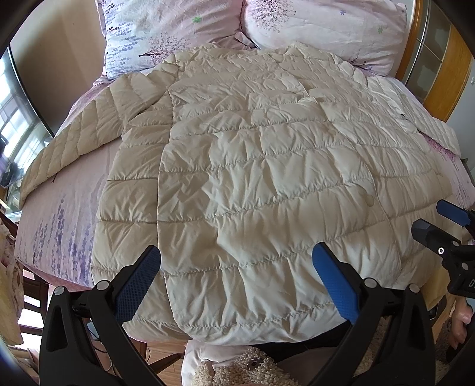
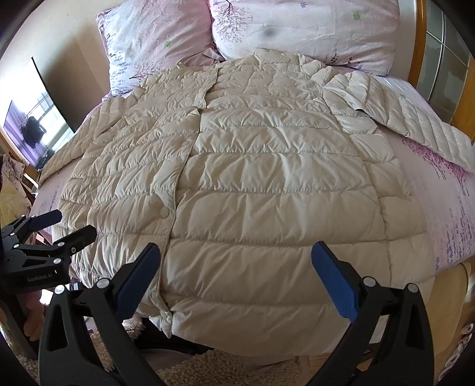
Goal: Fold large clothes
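Note:
A cream quilted down jacket [image 1: 252, 178] lies flat and face up on the bed, collar toward the pillows, both sleeves spread out; it also fills the right wrist view [image 2: 252, 178]. Its hem hangs over the near bed edge. My left gripper [image 1: 237, 261] is open and empty, hovering just above the hem on the jacket's left half. My right gripper [image 2: 236, 258] is open and empty above the hem on the right half. Each gripper shows in the other's view: the right gripper [image 1: 436, 219] at the far right, the left gripper [image 2: 62, 225] at the far left.
The bed sheet [image 1: 59, 207] is pink with purple flowers. Two matching pillows [image 2: 297, 26] lie at the head. A wooden headboard [image 2: 418, 44] stands at the right, a dark TV screen [image 2: 38, 124] at the left. A shaggy rug [image 2: 213, 368] lies on the floor below.

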